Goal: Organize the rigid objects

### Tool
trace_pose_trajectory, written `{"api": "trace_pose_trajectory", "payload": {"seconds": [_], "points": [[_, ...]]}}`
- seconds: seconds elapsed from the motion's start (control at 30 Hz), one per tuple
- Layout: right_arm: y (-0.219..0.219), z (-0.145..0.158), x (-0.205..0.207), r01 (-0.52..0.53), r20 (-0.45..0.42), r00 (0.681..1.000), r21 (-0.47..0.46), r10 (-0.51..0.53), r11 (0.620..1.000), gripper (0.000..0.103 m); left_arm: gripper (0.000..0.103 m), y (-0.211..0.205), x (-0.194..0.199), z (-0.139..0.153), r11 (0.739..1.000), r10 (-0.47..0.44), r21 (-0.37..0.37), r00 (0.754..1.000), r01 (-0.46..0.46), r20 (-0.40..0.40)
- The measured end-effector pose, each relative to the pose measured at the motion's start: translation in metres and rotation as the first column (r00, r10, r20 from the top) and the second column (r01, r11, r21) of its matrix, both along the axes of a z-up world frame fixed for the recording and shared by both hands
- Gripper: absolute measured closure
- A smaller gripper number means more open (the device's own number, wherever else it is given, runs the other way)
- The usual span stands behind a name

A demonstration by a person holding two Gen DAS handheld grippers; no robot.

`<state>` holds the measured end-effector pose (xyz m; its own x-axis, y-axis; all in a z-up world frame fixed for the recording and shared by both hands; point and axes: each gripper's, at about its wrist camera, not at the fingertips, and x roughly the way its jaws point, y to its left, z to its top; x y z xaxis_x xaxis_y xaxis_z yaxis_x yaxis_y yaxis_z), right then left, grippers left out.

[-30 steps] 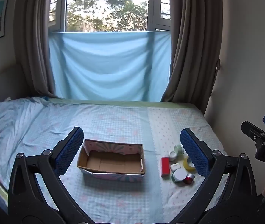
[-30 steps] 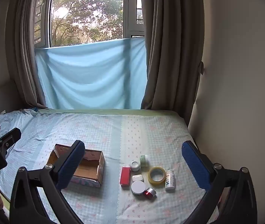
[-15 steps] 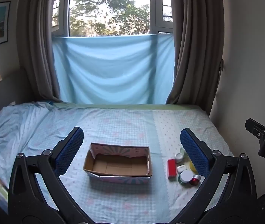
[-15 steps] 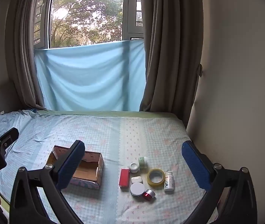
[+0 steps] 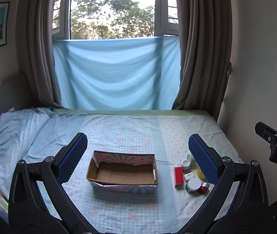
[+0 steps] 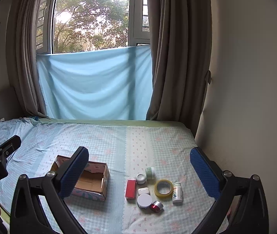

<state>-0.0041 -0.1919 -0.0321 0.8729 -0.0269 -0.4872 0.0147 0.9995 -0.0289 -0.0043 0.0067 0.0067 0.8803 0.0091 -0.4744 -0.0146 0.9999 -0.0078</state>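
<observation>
While both wide-spread, the left hand-held gripper [image 5: 138, 154], right hand-held gripper [image 6: 139, 167], rectangular cardboard box [image 5: 123, 172], glossy tape ring [image 6: 163, 188].

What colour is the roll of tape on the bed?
Translucent yellow; the tape shows best in the right wrist view.

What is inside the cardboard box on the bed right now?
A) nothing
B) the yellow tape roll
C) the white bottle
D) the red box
A: the box shows only its bare cardboard floor, while the tape, red box and bottle all sit on the bed to its right.
</observation>
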Motion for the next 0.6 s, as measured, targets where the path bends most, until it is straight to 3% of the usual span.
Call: {"api": "trace_pose_trajectory", "payload": {"seconds": [0.6], "points": [[0.0014,-0.0004,-0.0023,-0.002,0.009,1.000,0.005,0.002,1.000,0.000,0.000,-0.0011,-0.0002,0.0002,1.000,-0.016,0.001,1.000,0.016,0.001]]}}
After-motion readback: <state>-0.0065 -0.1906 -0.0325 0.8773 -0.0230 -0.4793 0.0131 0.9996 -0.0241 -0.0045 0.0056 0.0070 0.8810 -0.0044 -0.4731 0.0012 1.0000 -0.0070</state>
